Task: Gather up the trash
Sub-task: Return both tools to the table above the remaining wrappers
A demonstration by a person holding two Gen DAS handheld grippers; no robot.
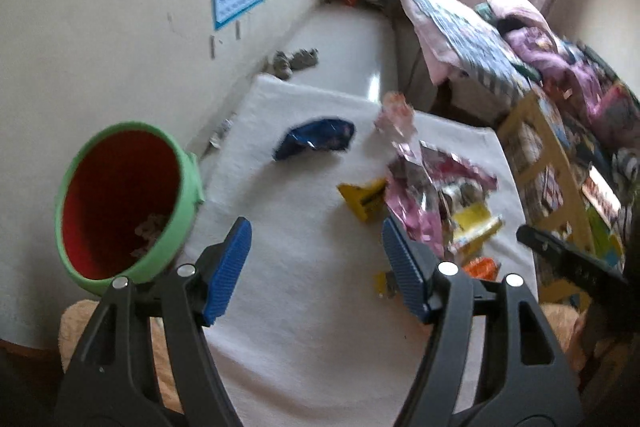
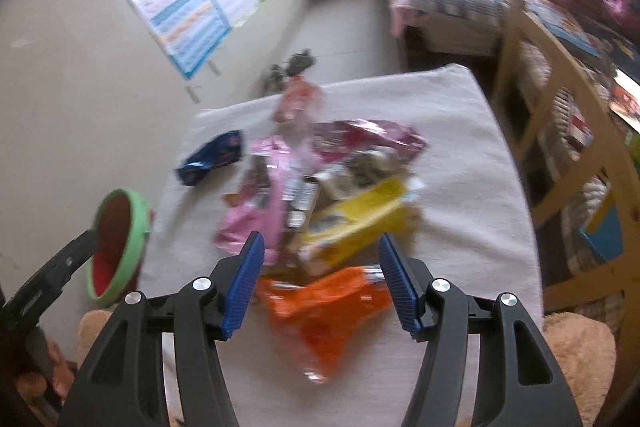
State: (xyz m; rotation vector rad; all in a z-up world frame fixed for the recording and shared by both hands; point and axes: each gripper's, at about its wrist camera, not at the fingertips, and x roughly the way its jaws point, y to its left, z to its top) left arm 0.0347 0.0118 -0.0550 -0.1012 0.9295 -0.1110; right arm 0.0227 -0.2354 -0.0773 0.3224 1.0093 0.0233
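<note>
Left gripper (image 1: 316,267): my jaws stand wide apart, nothing between them, hovering over bare white cloth (image 1: 304,327).
Right gripper (image 2: 322,281): also spread wide, empty, lined up over the orange wrapper (image 2: 320,311).
Bin: green bucket with red inside (image 1: 120,199), at the left edge of the cloth, mouth tipped toward me. Something pale sits at the bottom; too blurred to name.
Trash pile: pink foil bag (image 2: 256,223), yellow carton (image 2: 356,223) and the orange wrapper heaped together mid-cloth, overlapping.
Outliers: blue wrapper (image 1: 316,139) lies apart, toward the bucket side; small yellow packet (image 1: 364,199) just beside the pile.
Handling, wrappers: look light, thin, crinkly. I judge they will slide on the cloth and flutter once lifted. Best taken on a raised crumpled fold, not a flat edge.
Handling, carton: looks stiffer, likely empty and crushable. Take it across the narrow side, gently.
Next grab: orange wrapper is nearest my right fingers; pinching its humped middle looks the sure hold.
Risk: foil is slippery on the ribbed blue pads (image 2: 244,283); a shallow bite may drop it short of the bucket, which is well apart from my right side.
Progress: most trash not yet collected.
</note>
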